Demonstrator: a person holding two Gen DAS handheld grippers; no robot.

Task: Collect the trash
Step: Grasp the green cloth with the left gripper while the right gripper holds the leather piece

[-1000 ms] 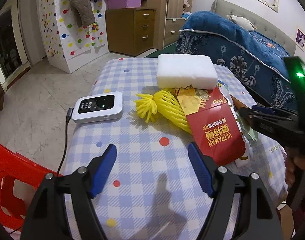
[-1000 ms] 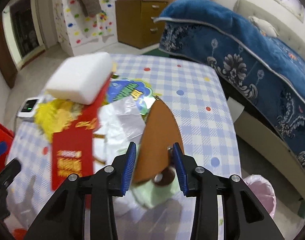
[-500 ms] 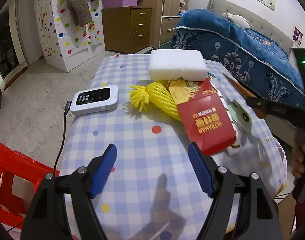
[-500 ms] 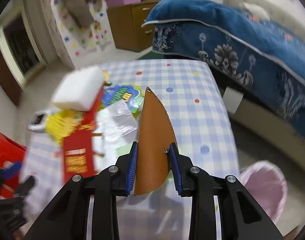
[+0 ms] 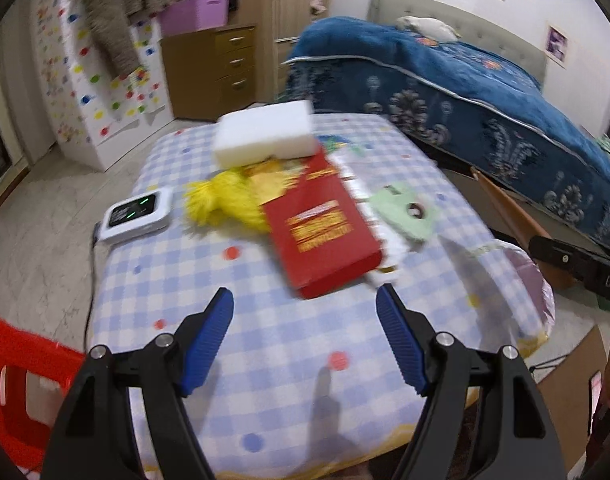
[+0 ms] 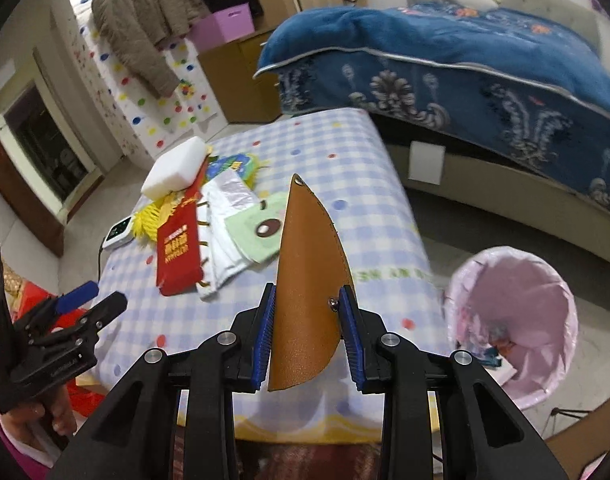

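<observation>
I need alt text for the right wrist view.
The right gripper holds a brown leather sheath upright between its fingers, above a checked table strewn with trash. A pink-lined bin stands on the floor to the right.

My right gripper (image 6: pixel 307 334) points steeply down, jaws clamped on both sides of a brown sheath (image 6: pixel 307 280) whose tip rises past them. My left gripper (image 5: pixel 305 340) also tilts down, jaws spread wide with nothing between them. A hand (image 6: pixel 37 420) grips its handle.
</observation>
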